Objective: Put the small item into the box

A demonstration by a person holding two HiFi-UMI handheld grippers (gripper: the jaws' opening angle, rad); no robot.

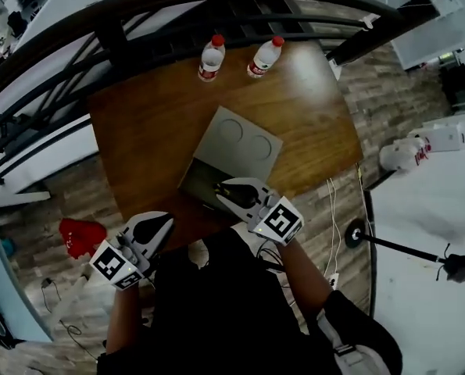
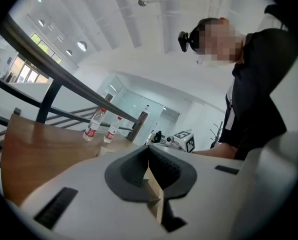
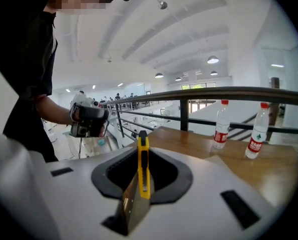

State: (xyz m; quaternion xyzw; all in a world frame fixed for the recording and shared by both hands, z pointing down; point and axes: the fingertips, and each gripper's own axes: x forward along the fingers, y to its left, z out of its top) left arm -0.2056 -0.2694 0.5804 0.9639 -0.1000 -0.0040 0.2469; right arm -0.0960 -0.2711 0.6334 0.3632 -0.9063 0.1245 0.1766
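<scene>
An open grey box [image 1: 240, 141] lies mid-table on the wooden table [image 1: 154, 123], its flap with two round marks folded away from me. My right gripper [image 1: 234, 194] hovers over the box's near edge. In the right gripper view it [image 3: 141, 156] is shut on a yellow utility knife [image 3: 144, 170], which stands upright between the jaws. My left gripper [image 1: 155, 227] is off the table's near left corner. In the left gripper view its jaws [image 2: 149, 165] meet with nothing plainly held. The right gripper view also shows the left gripper [image 3: 88, 120] in a hand.
Two water bottles with red caps [image 1: 212, 57] [image 1: 265, 56] stand at the table's far edge, in front of a dark railing [image 1: 177, 6]. A red object [image 1: 82, 235] lies on the floor at left. A white surface [image 1: 427, 209] and cables are at right.
</scene>
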